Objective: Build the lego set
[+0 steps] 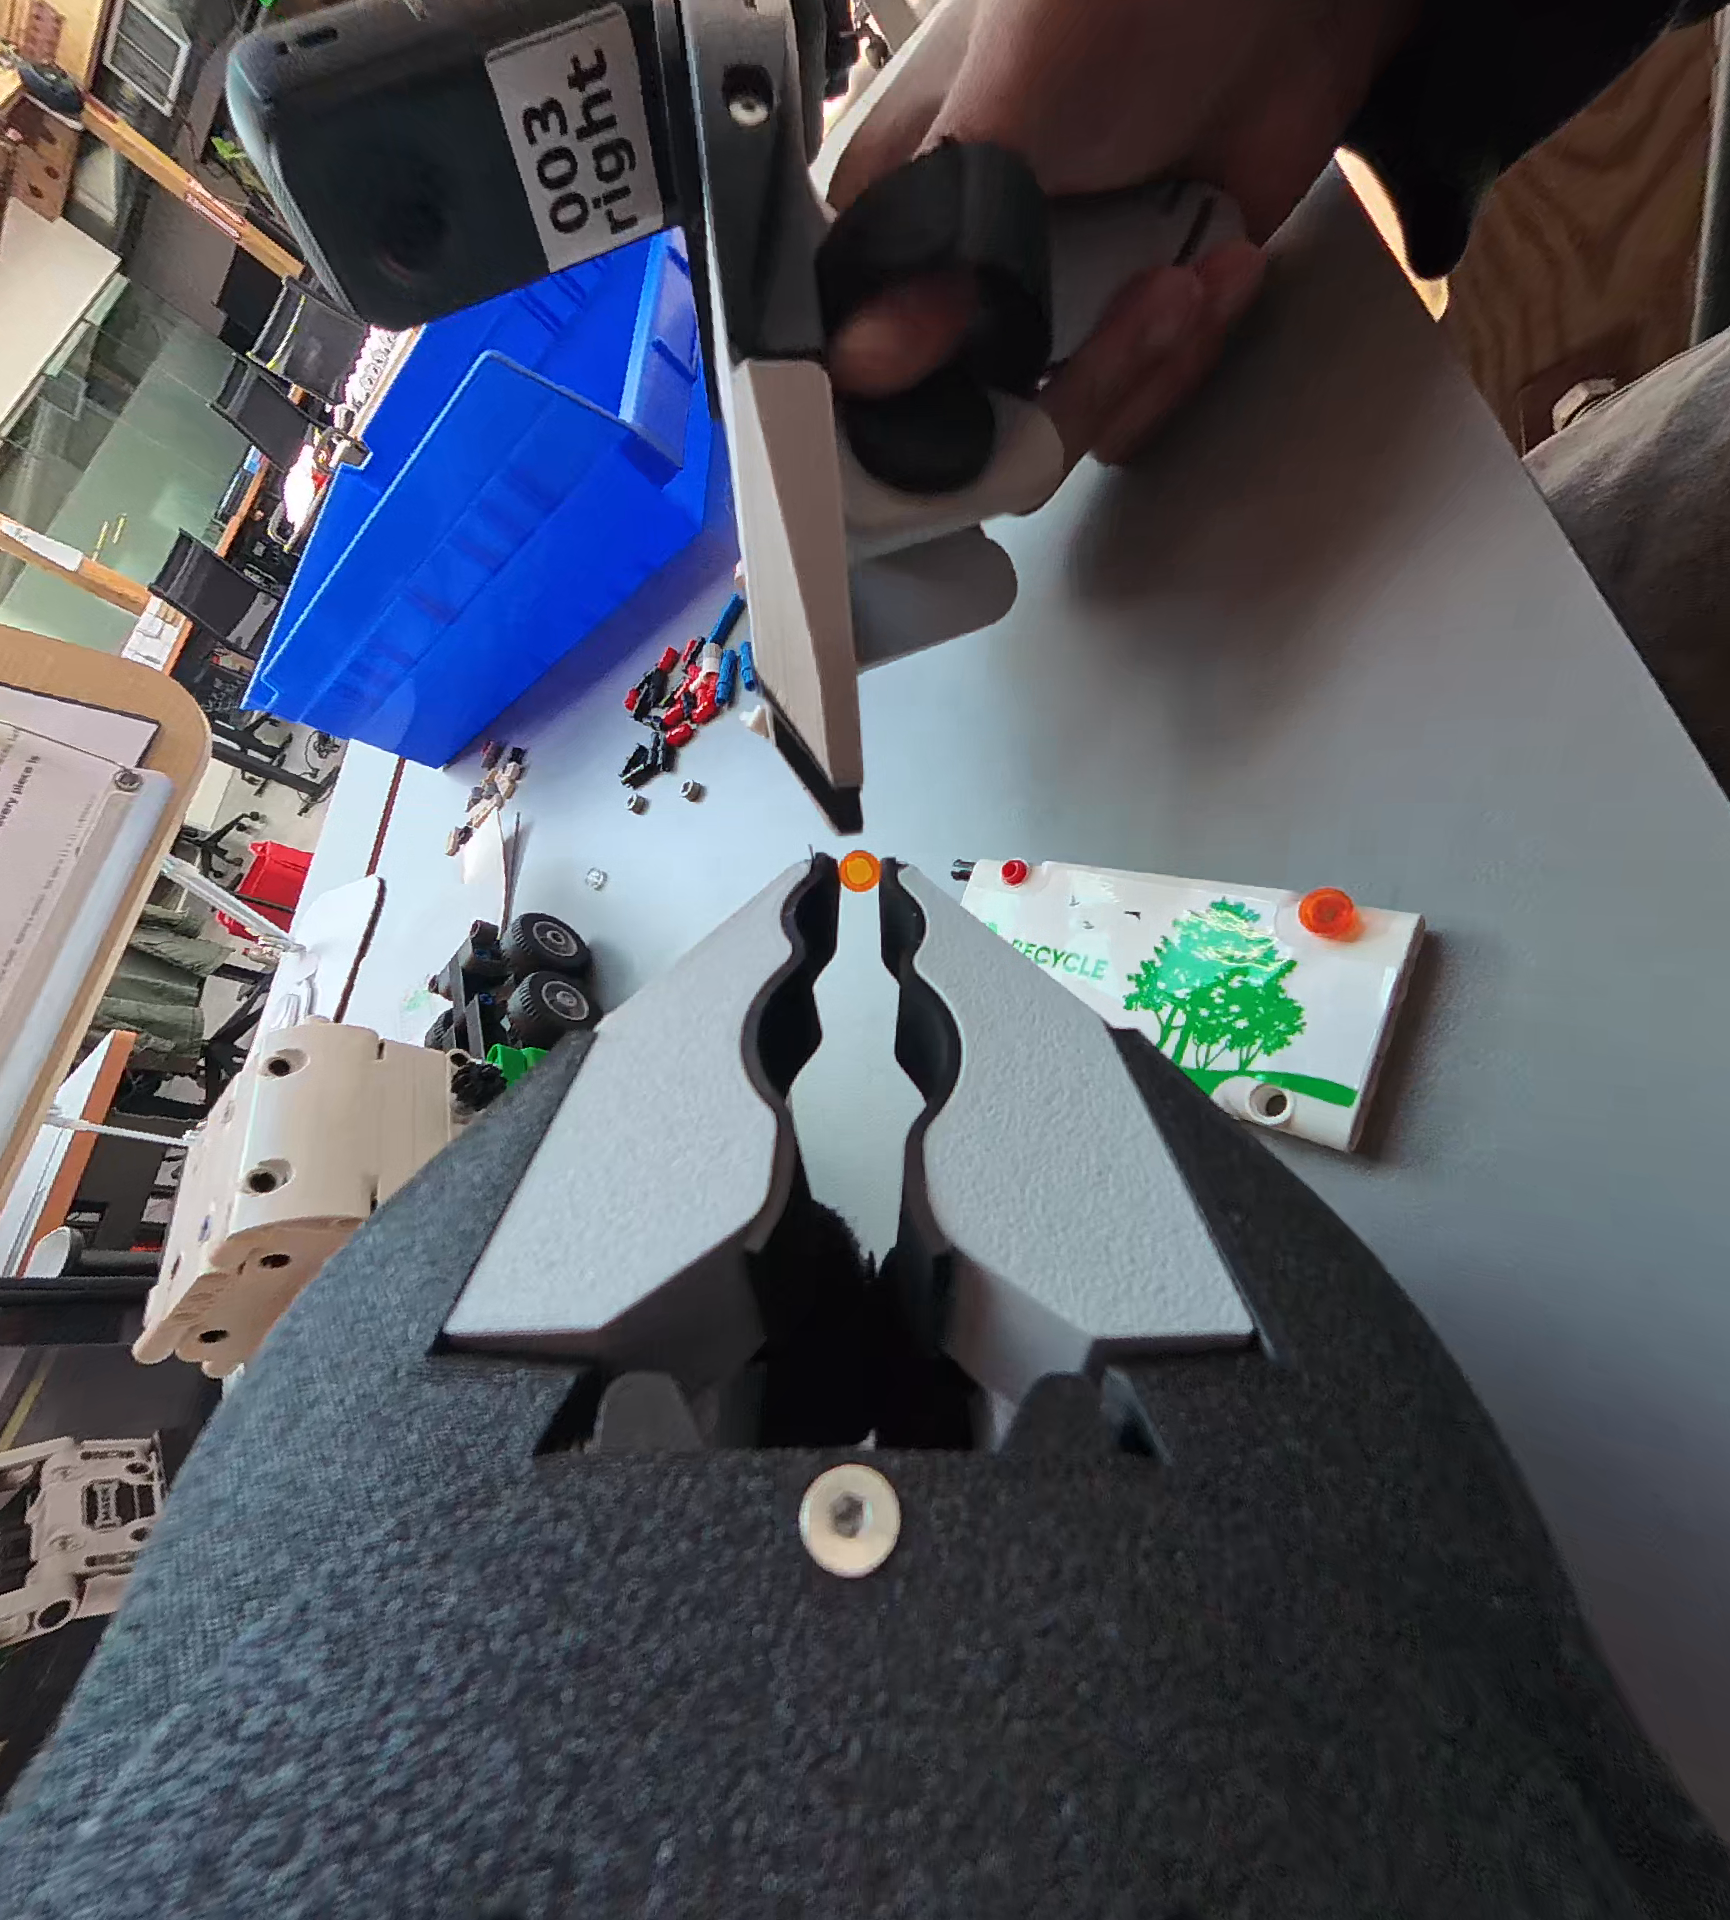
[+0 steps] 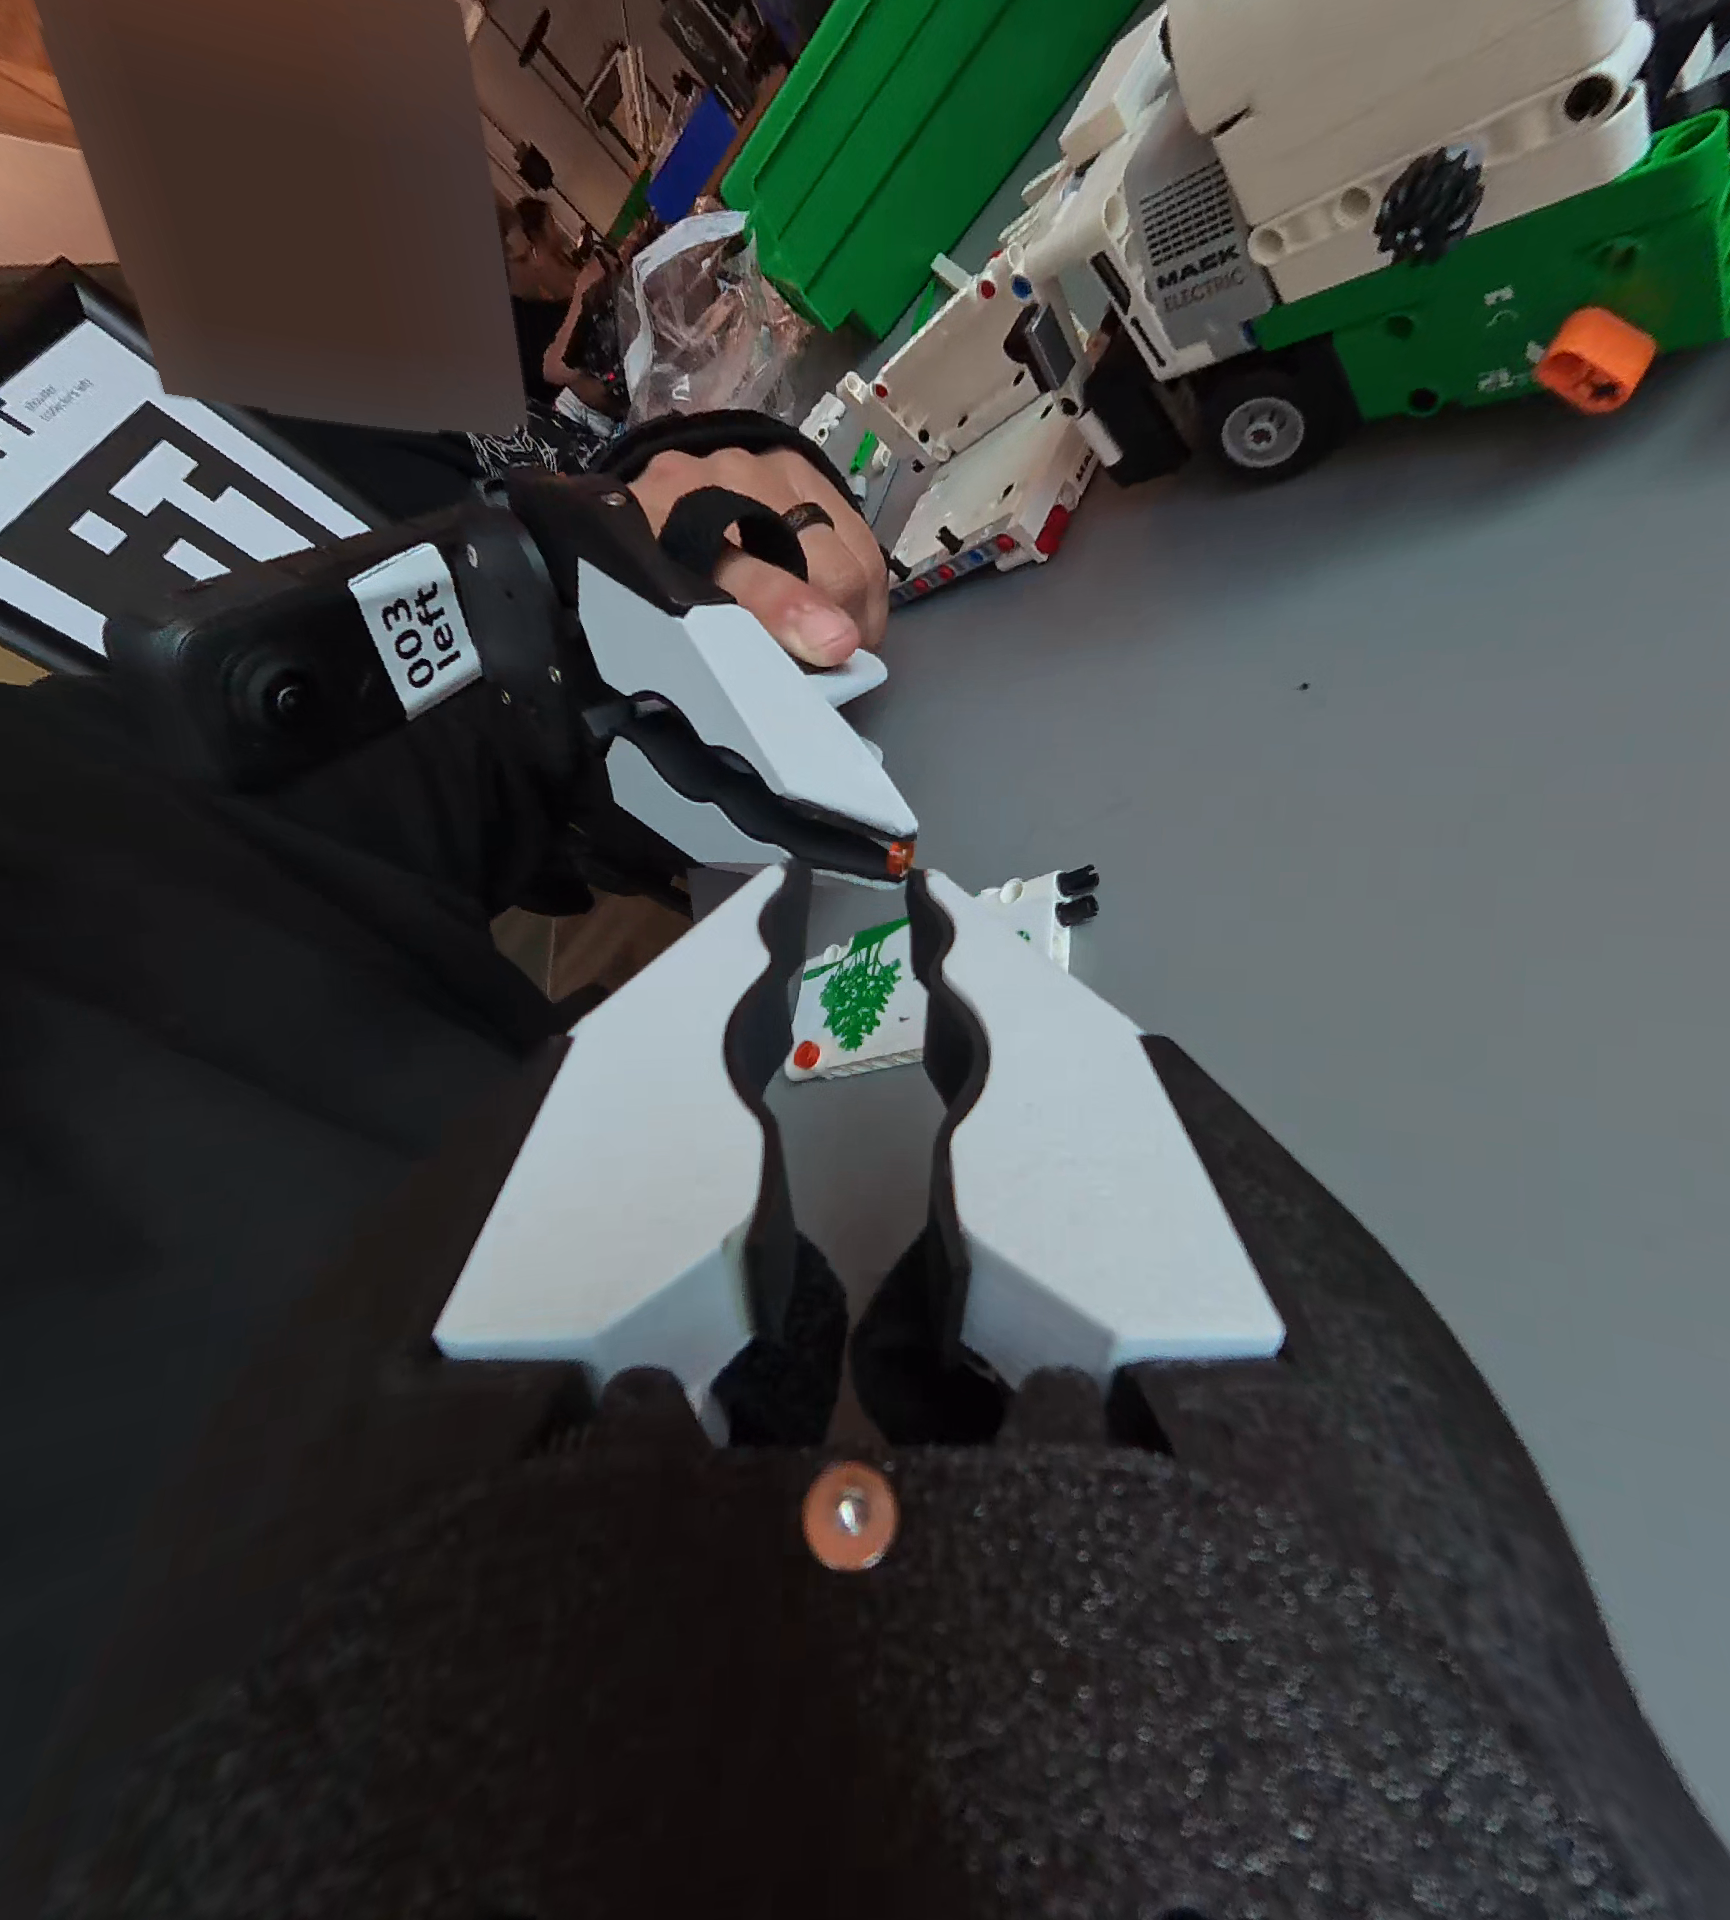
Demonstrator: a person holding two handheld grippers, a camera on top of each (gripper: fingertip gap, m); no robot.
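A blue plastic bin (image 1: 487, 540) stands at the far side of a grey table (image 1: 1308, 644); what it holds cannot be seen from here, and the same goes for the stacked green bins (image 2: 902, 156) on the opposite side. Loose on the tabletop lie a scatter of small red, black and blue toy-brick pins (image 1: 684, 707), a wheeled chassis (image 1: 528, 977) and a partly built white-and-green toy refuse truck (image 2: 1360, 291), with shelving and workshop clutter filling the room behind. The left gripper (image 1: 858, 878), held in a strapped hand (image 2: 788, 540), has its jaws drawn narrow on a small round translucent orange stud (image 1: 858, 871), both dark pads pressed to its sides, raised above the table. The right gripper (image 2: 856, 883), gripped by a person's hand (image 1: 1100, 208), points at that stud from close by, its tips a modest way apart and closed on nothing, one tip nearly meeting the stud. Just beside and below lies a white toy panel printed with a green tree (image 1: 1214, 997), carrying a second orange stud (image 1: 1328, 912) and a red one (image 1: 1015, 871).
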